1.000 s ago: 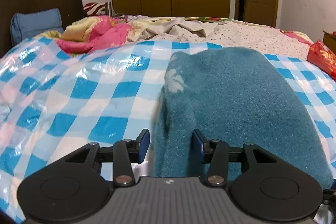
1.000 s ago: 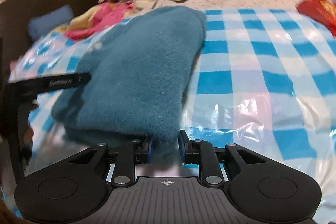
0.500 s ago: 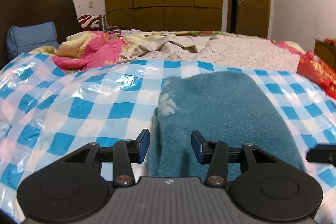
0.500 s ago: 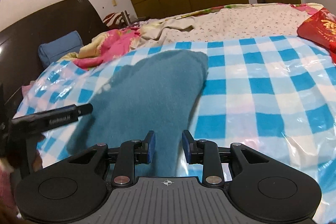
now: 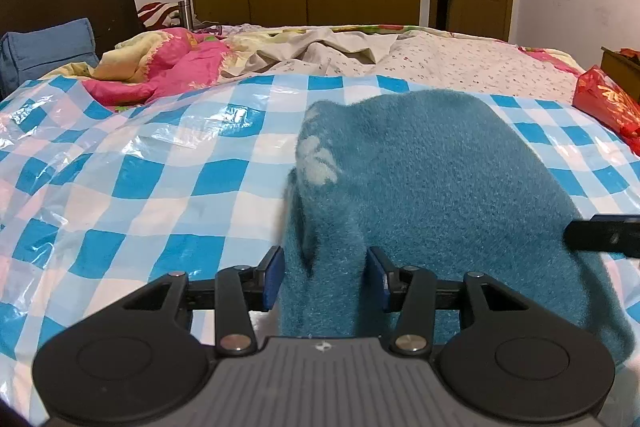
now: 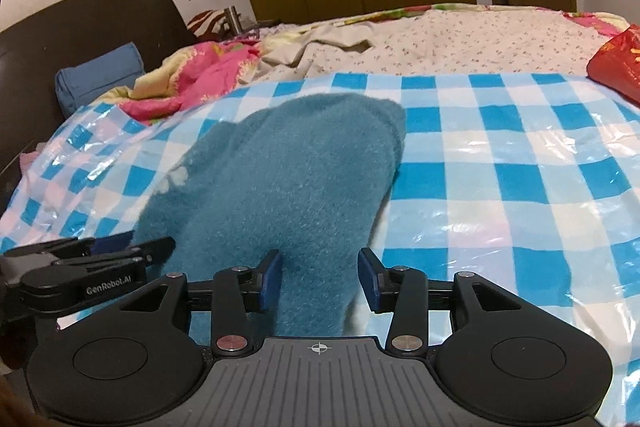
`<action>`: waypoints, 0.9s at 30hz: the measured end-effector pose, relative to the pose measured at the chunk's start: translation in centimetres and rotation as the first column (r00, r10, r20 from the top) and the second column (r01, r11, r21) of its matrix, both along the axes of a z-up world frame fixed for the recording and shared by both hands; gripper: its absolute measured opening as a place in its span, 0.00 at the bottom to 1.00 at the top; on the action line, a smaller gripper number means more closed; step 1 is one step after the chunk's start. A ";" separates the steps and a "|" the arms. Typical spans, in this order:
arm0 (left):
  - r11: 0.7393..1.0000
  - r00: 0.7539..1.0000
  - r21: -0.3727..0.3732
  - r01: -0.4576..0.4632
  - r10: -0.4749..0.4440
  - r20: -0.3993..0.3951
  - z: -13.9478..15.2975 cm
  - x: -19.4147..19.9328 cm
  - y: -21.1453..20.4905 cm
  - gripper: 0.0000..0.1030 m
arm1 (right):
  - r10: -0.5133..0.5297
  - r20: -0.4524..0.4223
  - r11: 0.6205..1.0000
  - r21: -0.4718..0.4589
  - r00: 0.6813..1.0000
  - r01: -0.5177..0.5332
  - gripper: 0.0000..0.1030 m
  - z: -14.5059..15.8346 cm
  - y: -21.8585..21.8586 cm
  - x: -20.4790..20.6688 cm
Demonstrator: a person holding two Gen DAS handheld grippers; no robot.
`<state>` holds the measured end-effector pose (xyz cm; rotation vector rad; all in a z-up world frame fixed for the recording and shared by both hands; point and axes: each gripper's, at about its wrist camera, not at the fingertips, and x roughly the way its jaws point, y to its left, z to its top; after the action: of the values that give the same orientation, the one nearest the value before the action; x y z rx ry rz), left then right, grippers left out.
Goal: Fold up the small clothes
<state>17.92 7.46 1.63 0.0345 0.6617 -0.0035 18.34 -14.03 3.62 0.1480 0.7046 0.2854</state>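
Teal fleece garment (image 5: 432, 187) lay on the checked plastic sheet (image 5: 160, 187), its near edge bunched between the spread jaws of both the left gripper (image 5: 324, 277) and the right gripper (image 6: 319, 279). The step seemed a release after a fold (neither blue pad clearly pressed the cloth). Next, probably, both should back off and regrip another edge.
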 end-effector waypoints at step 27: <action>0.997 1.000 -0.079 -0.005 0.004 -0.017 0.6 0.3 1.3 0.59 | 0.001 -0.116 0.981 0.193 0.993 0.021 0.68 -1.4 -2.5 3.0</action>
<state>18.18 8.79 2.19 -0.0433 0.6776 -0.0254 21.33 -16.55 2.25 0.3561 0.7902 0.3378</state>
